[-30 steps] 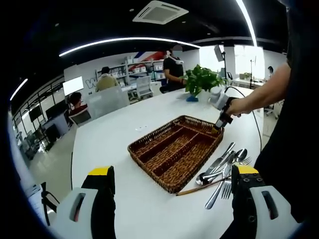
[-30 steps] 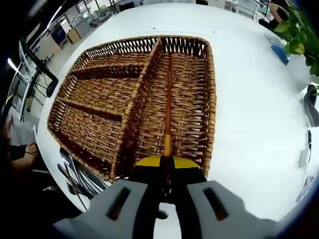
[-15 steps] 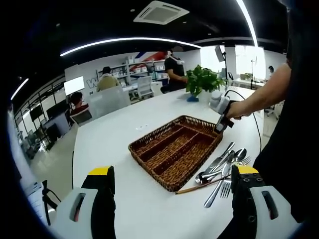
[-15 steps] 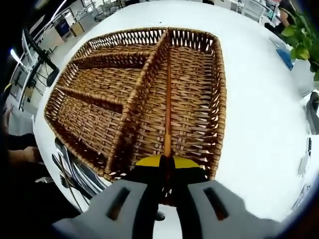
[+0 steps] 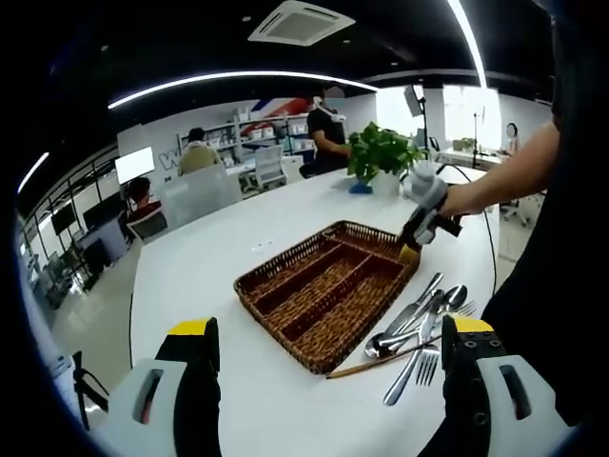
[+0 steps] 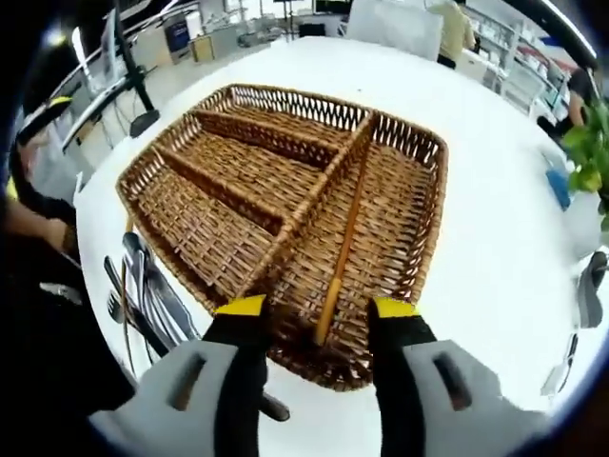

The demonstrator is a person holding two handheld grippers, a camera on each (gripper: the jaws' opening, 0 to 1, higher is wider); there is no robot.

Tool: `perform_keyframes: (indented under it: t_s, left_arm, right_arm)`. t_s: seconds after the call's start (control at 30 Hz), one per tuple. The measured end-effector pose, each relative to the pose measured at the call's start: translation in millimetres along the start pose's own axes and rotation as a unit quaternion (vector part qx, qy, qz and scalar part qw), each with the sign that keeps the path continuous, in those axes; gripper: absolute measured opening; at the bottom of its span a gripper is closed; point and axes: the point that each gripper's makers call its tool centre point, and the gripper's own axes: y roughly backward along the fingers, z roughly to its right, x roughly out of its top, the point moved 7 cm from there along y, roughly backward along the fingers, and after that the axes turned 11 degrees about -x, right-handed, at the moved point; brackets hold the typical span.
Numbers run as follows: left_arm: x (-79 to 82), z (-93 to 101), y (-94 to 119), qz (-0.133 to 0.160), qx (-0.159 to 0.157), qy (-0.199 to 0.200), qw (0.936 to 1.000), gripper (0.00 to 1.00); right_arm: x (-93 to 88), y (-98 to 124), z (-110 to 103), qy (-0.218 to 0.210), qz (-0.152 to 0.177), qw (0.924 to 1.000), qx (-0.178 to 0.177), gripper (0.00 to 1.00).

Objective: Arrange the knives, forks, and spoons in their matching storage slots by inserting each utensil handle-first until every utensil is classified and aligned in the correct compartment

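Wicker tray (image 6: 419,228), wooden stick (image 6: 341,249) inside — right gripper (image 6: 317,314) parted

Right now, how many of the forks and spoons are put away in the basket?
Almost none yet. One long wooden stick-like utensil lies in the widest compartment of the wicker tray, and the right gripper is open over its near end. The left gripper is open, holding nothing. The spoons, forks and knives sit in a pile on the white table beside the tray, waiting to be sorted.
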Motion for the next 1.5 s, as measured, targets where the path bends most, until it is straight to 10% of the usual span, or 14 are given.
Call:
perform_keyframes:
  t_s: [0.2, 0.47, 1.5]
  left_arm:
    - [2.4, 0.0, -6.9, -0.003, -0.012, -0.006, 0.9999, 0.99]
    - [4.0, -2.8, -13.1, -0.004, -0.020, -0.008, 0.9998, 0.99]
    - [-12.6, 5.8, -20.8, -0.017, -0.008, 0.045, 0.9988, 0.98]
  right_arm:
    - [8.6, 19.8, 7.1, -0.006, 0.077, 0.9970, 0.004, 0.82]
    - [8.2, 49.6, 16.3, -0.039, 0.151, 0.9877, 0.006, 1.00]
    - [-7.0, 152.2, 62.7, 0.001, 0.256, 0.9666, -0.014, 1.00]
